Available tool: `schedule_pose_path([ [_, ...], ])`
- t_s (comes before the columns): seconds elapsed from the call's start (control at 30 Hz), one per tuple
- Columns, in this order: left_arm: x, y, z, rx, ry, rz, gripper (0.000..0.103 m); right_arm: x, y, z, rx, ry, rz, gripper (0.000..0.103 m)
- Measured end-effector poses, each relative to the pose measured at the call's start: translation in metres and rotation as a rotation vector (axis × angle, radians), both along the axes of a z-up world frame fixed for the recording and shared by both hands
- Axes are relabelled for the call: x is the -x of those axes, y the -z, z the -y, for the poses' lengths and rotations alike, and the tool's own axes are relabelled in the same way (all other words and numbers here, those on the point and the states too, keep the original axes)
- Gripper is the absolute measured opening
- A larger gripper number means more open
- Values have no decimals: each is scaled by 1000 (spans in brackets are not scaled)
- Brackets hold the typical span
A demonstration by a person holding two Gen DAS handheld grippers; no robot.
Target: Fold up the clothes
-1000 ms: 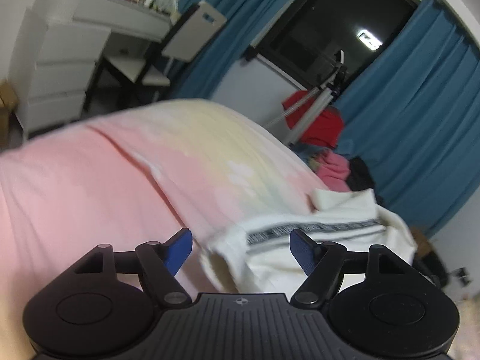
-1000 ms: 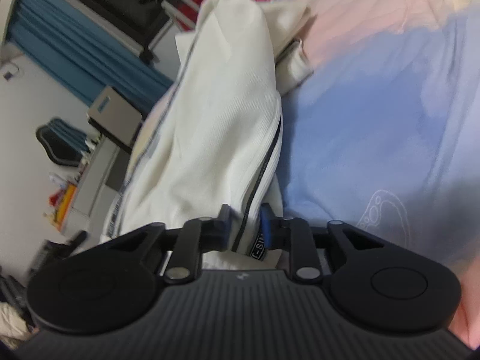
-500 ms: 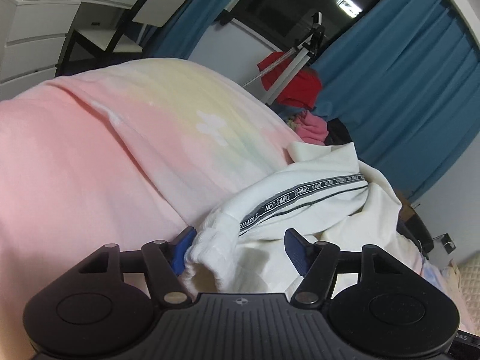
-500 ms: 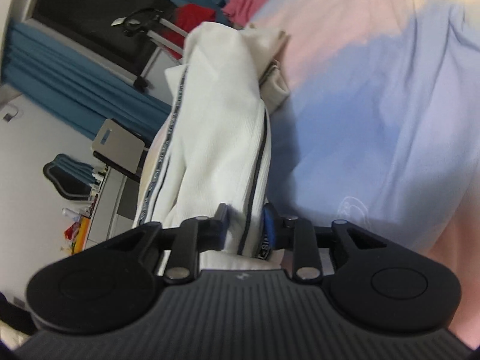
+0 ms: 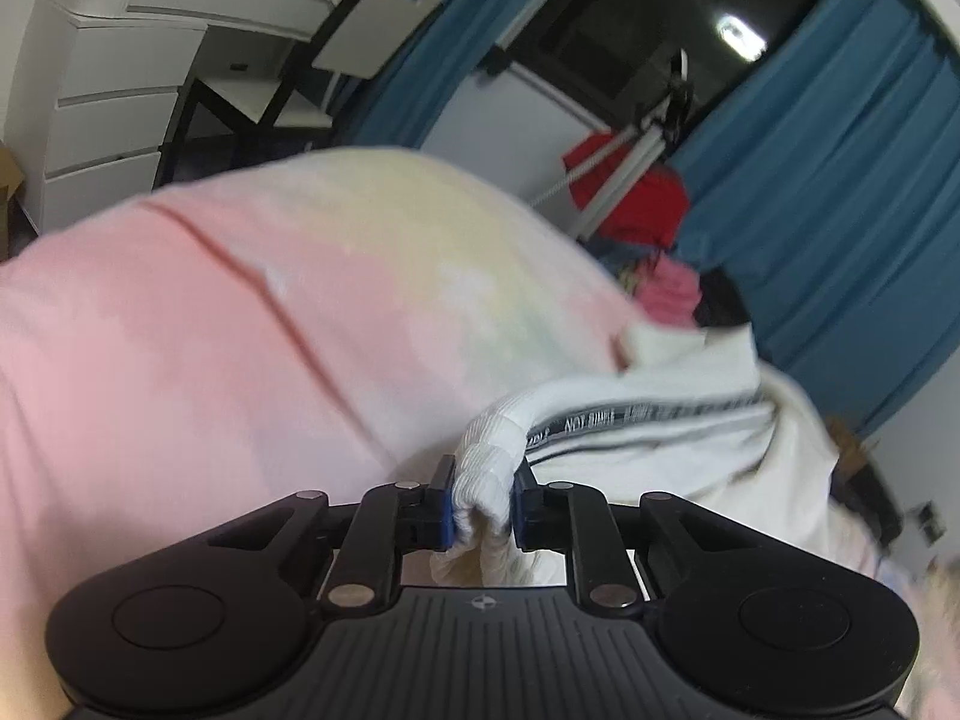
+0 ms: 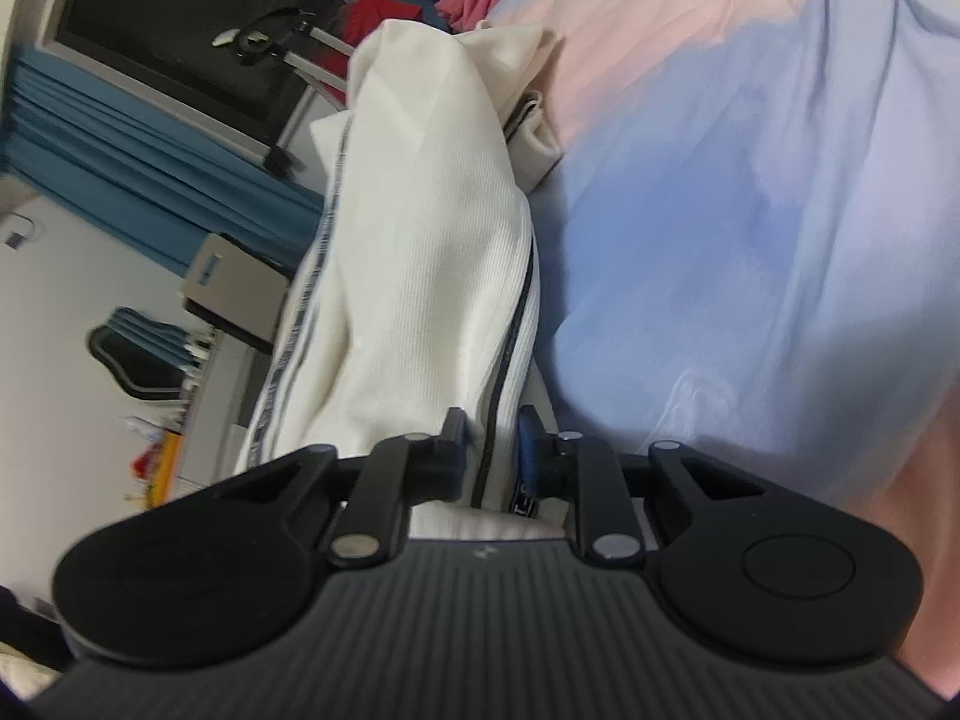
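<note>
A white ribbed garment [image 5: 660, 420] with a black lettered stripe lies bunched on a pink, yellow and blue bedspread [image 5: 240, 330]. My left gripper [image 5: 483, 498] is shut on a ribbed cuff or hem of the garment. In the right wrist view the same white garment [image 6: 420, 252] hangs stretched and lifted above the blue part of the bedspread [image 6: 750, 210]. My right gripper [image 6: 492, 450] is shut on its striped edge.
A white drawer unit [image 5: 108, 96] and a chair [image 5: 336, 60] stand beyond the bed on the left. A tripod [image 5: 636, 138] with red cloth, a pile of clothes [image 5: 672, 288] and blue curtains [image 5: 840, 180] stand behind the bed.
My left gripper moved onto the garment's ribbed end and closed on it. My right gripper stayed shut on the striped edge and kept the garment lifted.
</note>
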State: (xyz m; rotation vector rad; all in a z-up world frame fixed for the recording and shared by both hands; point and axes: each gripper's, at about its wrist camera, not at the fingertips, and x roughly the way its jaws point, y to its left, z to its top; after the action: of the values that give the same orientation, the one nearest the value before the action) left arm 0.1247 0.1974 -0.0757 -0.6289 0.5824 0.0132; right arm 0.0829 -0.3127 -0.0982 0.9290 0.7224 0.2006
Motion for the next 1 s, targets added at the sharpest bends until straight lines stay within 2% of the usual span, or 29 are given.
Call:
schedule_pose_path([
  [0.13,-16,-40,-27,-13,-25,48,17,19,-18,-19,-28,-38,35,19],
  [0.23,-37,-78,-55,-69,-52,99,16,24,-31,-65,-44,-105,86,19],
  [0.3,-53,-104,-77,-127,-72,133,16,20,-28,-100,-135,-151,93,19],
  [0.4,-86,-134,-111,-238,-118,153,16,4,-15,-160,-323,-228,90,18],
  [0.5,-127,-145,-142,-352,-159,133,16,-24,-7,-223,-401,-325,80,19],
  [0.57,-158,-132,-162,-396,-179,87,16,-45,2,-260,-420,-376,72,19],
  [0.77,-232,-57,-194,-424,-178,-47,17,-102,36,-340,-300,-486,5,20],
  [0.9,-250,-18,-202,-420,-153,-90,19,-115,44,-349,-292,-485,-1,24],
  [1.0,-248,-18,-201,-439,-137,-104,25,-121,31,-353,-225,-521,19,35],
])
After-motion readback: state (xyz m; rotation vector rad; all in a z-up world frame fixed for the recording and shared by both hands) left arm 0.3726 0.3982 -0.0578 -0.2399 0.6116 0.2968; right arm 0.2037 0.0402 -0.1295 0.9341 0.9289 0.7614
